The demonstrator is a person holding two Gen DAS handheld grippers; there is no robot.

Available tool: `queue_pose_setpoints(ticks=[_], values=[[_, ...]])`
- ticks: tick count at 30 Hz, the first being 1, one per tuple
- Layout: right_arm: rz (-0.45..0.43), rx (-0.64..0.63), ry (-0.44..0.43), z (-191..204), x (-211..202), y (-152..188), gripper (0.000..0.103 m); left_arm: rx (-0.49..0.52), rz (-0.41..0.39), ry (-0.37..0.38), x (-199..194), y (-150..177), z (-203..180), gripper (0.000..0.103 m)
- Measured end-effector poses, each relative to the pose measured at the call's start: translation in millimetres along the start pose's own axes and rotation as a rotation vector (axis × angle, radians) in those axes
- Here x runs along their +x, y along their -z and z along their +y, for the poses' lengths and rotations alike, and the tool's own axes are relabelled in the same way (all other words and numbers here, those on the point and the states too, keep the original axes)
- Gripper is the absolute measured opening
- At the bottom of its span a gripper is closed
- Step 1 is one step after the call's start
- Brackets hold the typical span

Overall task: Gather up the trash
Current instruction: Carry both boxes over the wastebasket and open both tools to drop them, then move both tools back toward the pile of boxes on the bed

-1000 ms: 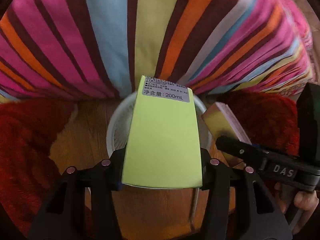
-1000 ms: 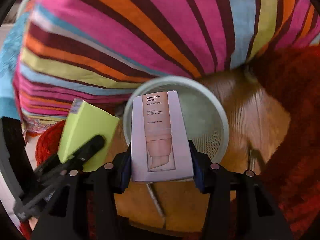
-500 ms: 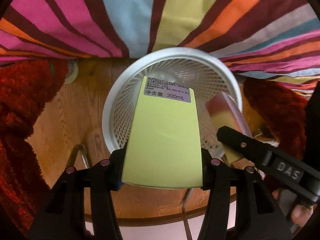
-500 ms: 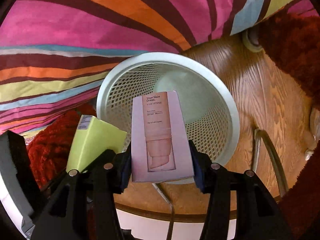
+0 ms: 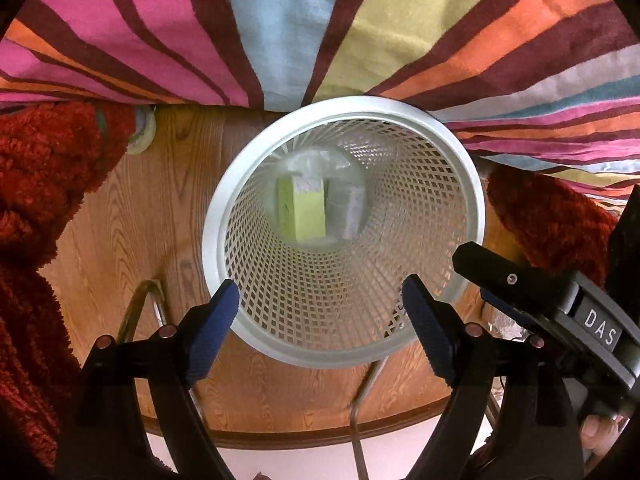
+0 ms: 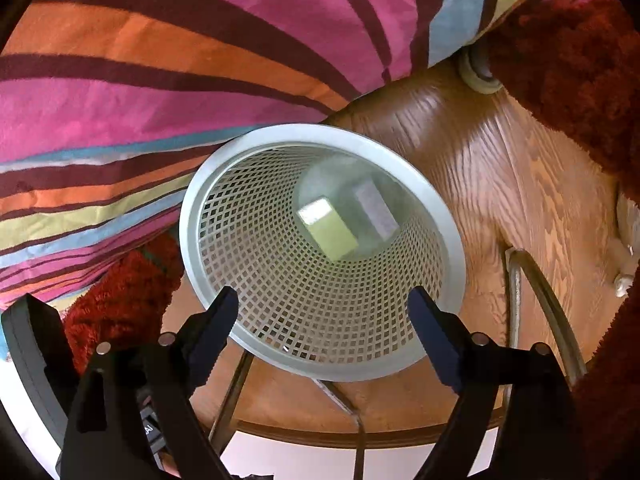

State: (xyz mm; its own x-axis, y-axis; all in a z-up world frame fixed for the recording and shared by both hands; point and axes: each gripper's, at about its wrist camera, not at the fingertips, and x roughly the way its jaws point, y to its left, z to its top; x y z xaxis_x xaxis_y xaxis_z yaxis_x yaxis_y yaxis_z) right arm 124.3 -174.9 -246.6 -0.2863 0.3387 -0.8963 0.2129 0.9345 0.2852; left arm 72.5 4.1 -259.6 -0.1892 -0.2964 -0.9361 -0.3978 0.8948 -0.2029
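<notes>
Boxes (image 5: 306, 210) blurred at basket (image 5: 472, 184) bottom

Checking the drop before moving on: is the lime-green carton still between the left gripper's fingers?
No: the lime-green carton lies at the bottom of the white mesh wastebasket, and the left gripper is open and empty.

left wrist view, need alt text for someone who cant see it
Looking down into a white mesh wastebasket on a wooden floor, with a lime green box and a pale box lying side by side at its bottom. The left gripper is open and empty above the rim, its jaws having just opened; a striped blanket fills the top.
</notes>
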Motion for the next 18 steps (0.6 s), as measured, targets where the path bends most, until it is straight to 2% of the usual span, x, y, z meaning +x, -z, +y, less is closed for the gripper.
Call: queue_pose_setpoints(ticks=[5,11,15,18], values=[[-0.037,-0.003,0.0,0.3,-9.0,3.0,0.087,-0.005,-0.025,0.001,-8.2,2.8,0.3,0.082],[-0.091,-0.035,-0.02,3.9,-24.9,9.3,0.087,-0.003,-0.071,0.009,-23.5,8.4,0.4,0.082],[-0.146,-0.083,-0.034,10.4,-39.8,16.7,0.092,-0.014,-0.104,0.018,-34.8,12.6,3.8,0.082],[-0.203,-0.127,-0.049,16.7,-54.5,23.0,0.092,-0.011,-0.152,0.02,-49.5,17.8,4.1,0.082]])
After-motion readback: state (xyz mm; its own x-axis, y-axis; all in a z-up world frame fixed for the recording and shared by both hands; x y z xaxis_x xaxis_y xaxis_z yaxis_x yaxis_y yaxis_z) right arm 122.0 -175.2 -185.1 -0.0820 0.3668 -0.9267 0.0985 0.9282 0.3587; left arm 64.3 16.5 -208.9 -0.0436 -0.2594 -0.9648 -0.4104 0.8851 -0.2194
